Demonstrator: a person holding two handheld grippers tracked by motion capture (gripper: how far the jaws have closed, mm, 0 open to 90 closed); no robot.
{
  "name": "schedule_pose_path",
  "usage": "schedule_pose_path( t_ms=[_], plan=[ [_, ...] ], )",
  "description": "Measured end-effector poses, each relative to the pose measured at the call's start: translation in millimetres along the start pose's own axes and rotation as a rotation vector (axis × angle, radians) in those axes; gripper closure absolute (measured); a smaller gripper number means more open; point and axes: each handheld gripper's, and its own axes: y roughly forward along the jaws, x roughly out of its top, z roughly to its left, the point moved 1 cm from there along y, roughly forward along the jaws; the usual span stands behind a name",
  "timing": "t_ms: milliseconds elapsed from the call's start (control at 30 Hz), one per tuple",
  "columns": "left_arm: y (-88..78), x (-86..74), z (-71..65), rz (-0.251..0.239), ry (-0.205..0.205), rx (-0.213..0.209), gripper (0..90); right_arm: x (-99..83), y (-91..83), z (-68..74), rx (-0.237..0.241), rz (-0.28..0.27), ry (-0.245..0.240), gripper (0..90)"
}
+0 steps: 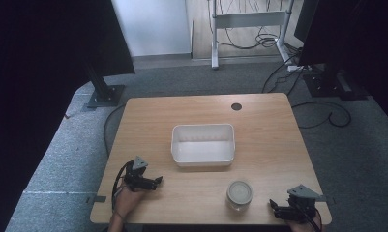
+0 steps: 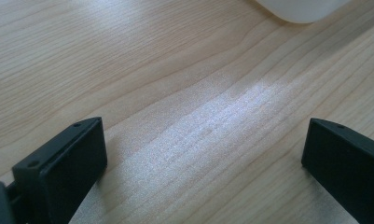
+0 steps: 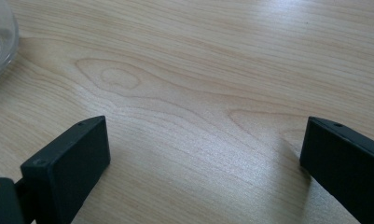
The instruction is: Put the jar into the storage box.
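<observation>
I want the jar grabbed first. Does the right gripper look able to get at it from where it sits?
Probably yes. The right gripper rests open on the table beside the jar, with bare wood between them. The tub stands farther back, out of the way.

The left gripper (image 2: 203,154) holds its two black jaws wide apart over the pale, grained wooden table (image 2: 175,93). A rounded corner of a white plastic tub (image 2: 301,9) shows at the top edge.

The high view is dim and soft, its left and right margins nearly black; the worktop (image 1: 269,140) is evenly lit. In the left claw view a pale sheen crosses the wood grain. Near jaws look blurred.
</observation>
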Motion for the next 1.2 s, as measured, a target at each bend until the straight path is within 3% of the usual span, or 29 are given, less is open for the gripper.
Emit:
schedule_pose_path(
  t_ms=[433, 733, 1200],
  plan=[
    [-0.1, 0.0, 0.0, 0.001, 0.0, 0.0, 0.0, 1.4, -11.6, 3.0, 0.008, -0.037, 0.026, 0.0],
    [-0.1, 0.0, 0.0, 0.001, 0.0, 0.001, 0.0, 3.5, -16.3, 11.3, 0.029, -0.043, 0.002, 0.0],
    [-0.1, 0.0, 0.0, 0.001, 0.0, 0.0, 0.0, 10.4, -27.4, 30.1, 0.074, -0.099, -0.049, 2.0]
  ],
)
